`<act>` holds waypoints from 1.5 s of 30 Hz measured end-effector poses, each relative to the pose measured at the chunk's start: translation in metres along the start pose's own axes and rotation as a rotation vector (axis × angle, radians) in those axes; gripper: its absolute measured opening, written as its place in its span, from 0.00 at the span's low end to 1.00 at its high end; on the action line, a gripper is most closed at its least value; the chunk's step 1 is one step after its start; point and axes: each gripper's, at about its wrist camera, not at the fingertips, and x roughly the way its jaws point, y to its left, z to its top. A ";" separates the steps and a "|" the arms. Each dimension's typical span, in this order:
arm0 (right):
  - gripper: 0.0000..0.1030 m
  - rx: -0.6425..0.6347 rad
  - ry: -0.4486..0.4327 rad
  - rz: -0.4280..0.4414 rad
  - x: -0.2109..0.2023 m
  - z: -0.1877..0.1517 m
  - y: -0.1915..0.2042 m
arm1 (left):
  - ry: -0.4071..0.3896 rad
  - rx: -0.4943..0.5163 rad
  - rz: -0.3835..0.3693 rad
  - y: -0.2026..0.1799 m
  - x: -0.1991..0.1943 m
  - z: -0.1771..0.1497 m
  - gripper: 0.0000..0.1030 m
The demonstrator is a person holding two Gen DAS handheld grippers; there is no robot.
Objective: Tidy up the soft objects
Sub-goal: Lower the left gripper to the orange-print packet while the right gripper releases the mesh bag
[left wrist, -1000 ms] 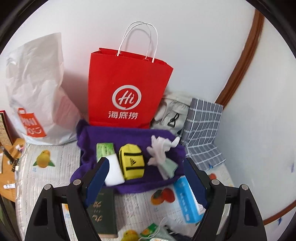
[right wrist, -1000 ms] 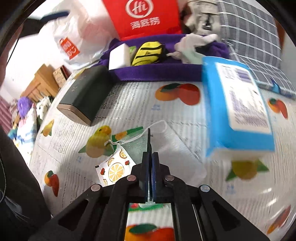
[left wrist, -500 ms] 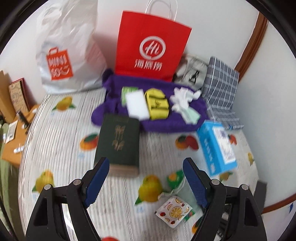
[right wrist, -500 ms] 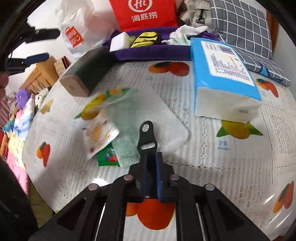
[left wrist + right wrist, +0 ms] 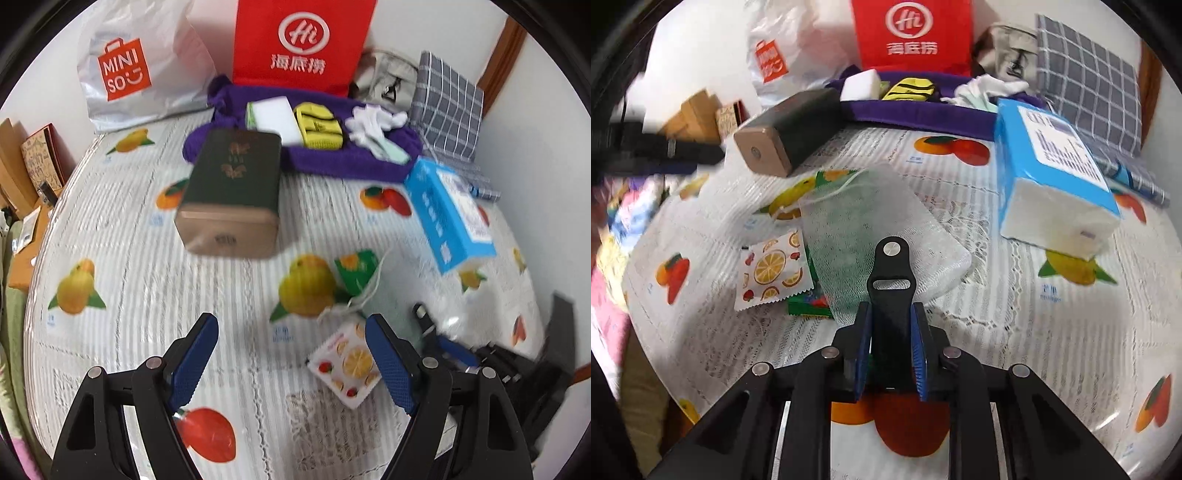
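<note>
Looking at maybe halfway: sponge [image 5: 275,117], yellow pouch [image 5: 318,125] and white cloth [image 5: 373,122] sit on the purple towel [image 5: 332,160], but tissue pack [image 5: 1052,173] and mesh bag [image 5: 871,218] wait on the surface, left hand-held gripper [image 5: 291,363] spread empty, right hand-held gripper [image 5: 889,350] clamped on a black tab [image 5: 891,280].

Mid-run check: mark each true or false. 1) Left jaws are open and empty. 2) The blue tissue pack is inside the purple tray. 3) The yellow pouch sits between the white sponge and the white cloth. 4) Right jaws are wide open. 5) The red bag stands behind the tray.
1) True: the left gripper is open, holding nothing.
2) False: the blue tissue pack lies on the tablecloth, in front of the purple tray.
3) True: the yellow pouch sits between the white sponge and the white cloth.
4) False: the right gripper is closed on a black tab.
5) True: the red bag stands behind it.
</note>
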 end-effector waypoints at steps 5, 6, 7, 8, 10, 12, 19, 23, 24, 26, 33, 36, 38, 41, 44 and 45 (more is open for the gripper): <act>0.20 0.032 -0.072 0.039 -0.031 -0.004 -0.008 | 0.052 0.032 0.005 -0.010 0.016 -0.022 0.78; 0.20 0.047 -0.088 0.040 -0.039 -0.005 -0.012 | 0.063 0.037 0.002 -0.012 0.020 -0.025 0.78; 0.20 0.059 -0.099 0.045 -0.044 -0.006 -0.015 | 0.076 0.048 0.000 -0.016 0.026 -0.030 0.78; 0.20 0.072 -0.110 0.050 -0.048 -0.007 -0.019 | 0.081 0.058 0.001 -0.019 0.029 -0.032 0.78; 0.20 0.087 -0.123 0.041 -0.054 -0.009 -0.025 | 0.093 0.089 0.014 -0.028 0.038 -0.037 0.78; 0.20 0.091 -0.131 0.009 -0.059 -0.011 -0.033 | 0.097 0.120 0.022 -0.036 0.045 -0.041 0.78; 0.20 0.161 -0.130 -0.039 -0.063 -0.022 -0.067 | 0.022 0.253 0.076 -0.058 0.055 -0.047 0.80; 0.20 0.182 -0.118 -0.042 -0.058 -0.026 -0.077 | -0.004 0.232 0.059 -0.053 0.055 -0.041 0.80; 0.20 0.182 -0.114 -0.043 -0.056 -0.026 -0.079 | -0.010 0.229 0.054 -0.052 0.055 -0.040 0.79; 0.20 0.185 -0.107 -0.045 -0.052 -0.027 -0.080 | -0.026 0.226 0.061 -0.052 0.055 -0.040 0.70; 0.20 0.206 -0.075 -0.052 -0.039 -0.028 -0.087 | -0.045 0.185 0.043 -0.036 0.050 -0.038 0.34; 0.20 0.205 -0.044 -0.066 -0.030 -0.029 -0.088 | -0.035 0.157 0.020 -0.028 0.048 -0.037 0.31; 0.20 0.203 -0.040 -0.069 -0.028 -0.028 -0.088 | -0.028 0.142 0.015 -0.024 0.045 -0.037 0.31; 0.20 0.202 -0.044 -0.059 -0.030 -0.025 -0.086 | -0.018 0.137 0.010 -0.020 0.042 -0.038 0.31; 0.20 0.193 -0.062 -0.043 -0.036 -0.020 -0.083 | -0.019 0.135 0.014 -0.015 0.037 -0.038 0.31; 0.20 0.189 -0.066 -0.046 -0.038 -0.018 -0.081 | -0.020 0.130 0.013 -0.012 0.034 -0.038 0.31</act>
